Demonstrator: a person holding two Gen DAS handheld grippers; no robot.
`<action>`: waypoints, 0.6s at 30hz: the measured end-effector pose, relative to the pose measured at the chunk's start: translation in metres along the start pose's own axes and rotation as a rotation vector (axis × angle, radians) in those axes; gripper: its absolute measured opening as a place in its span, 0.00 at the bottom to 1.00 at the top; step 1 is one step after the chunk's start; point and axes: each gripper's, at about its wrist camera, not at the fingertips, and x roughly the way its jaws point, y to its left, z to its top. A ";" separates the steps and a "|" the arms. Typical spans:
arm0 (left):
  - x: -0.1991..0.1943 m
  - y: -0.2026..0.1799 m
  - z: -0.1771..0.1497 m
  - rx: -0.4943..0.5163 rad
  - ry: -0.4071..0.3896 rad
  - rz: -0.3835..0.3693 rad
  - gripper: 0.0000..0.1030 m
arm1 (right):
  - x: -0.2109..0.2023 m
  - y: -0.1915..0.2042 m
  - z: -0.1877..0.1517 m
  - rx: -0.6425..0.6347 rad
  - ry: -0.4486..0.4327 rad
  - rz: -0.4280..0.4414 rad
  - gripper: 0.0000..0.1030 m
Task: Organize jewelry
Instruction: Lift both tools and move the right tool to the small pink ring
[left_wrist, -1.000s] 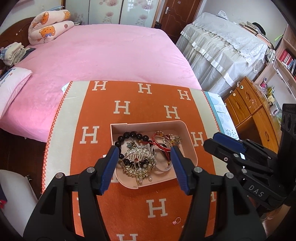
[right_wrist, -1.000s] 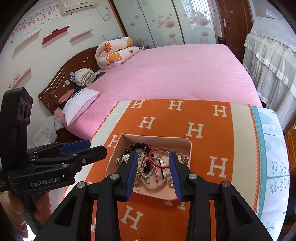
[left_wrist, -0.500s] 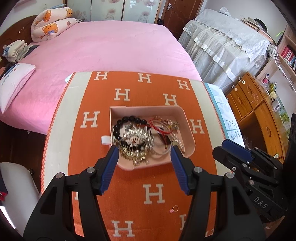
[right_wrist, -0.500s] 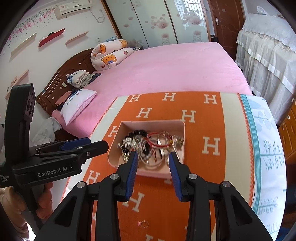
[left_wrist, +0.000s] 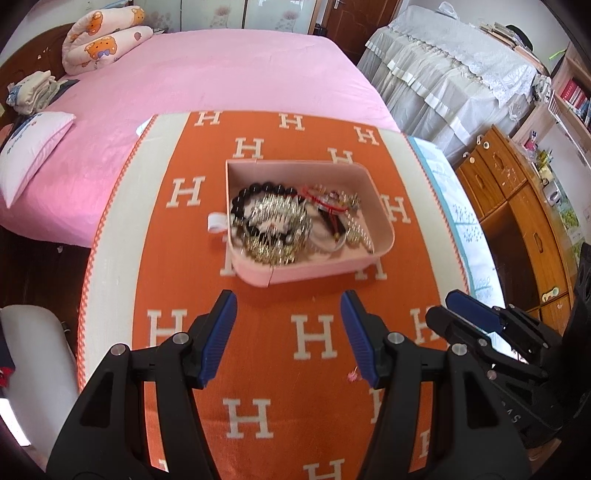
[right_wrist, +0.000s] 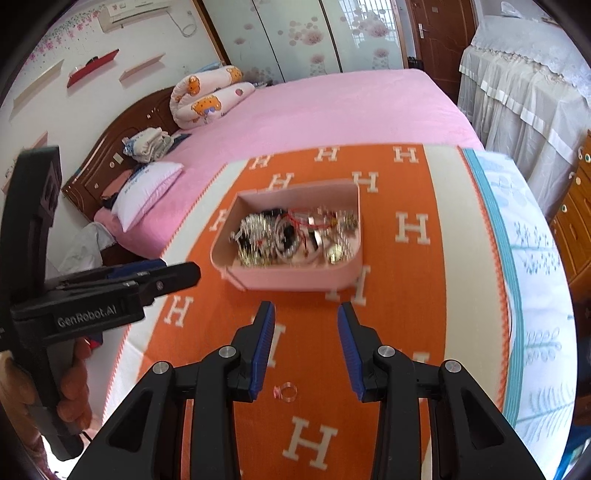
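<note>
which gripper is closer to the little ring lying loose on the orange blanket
Right. The ring lies just below the gap between the right gripper fingers, almost centred. The left gripper is off to the ring's left; there the ring peeks out beside its right finger.

Both my wrist cameras look steeply down over orange blanket (left_wrist: 280, 302), near; both share pink box (left_wrist: 314, 271) (right_wrist: 295, 275).

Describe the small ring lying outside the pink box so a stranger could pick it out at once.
Start at the orange blanket with white H letters spread at the foot of the pink bed. On it sits a pink box heaped with jewelry; come toward the camera from that box. The ring lies alone on bare orange cloth, a thin clear-looking loop with a tiny pink ornament, the only piece outside the box.
</note>
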 end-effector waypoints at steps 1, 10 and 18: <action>0.001 0.001 -0.005 -0.001 0.005 0.002 0.54 | 0.002 0.000 -0.005 0.002 0.008 0.002 0.35; 0.017 0.006 -0.037 -0.005 0.057 0.012 0.54 | 0.021 0.003 -0.047 0.000 0.073 -0.002 0.35; 0.033 0.012 -0.063 -0.014 0.106 0.019 0.54 | 0.040 0.008 -0.088 0.022 0.150 0.033 0.35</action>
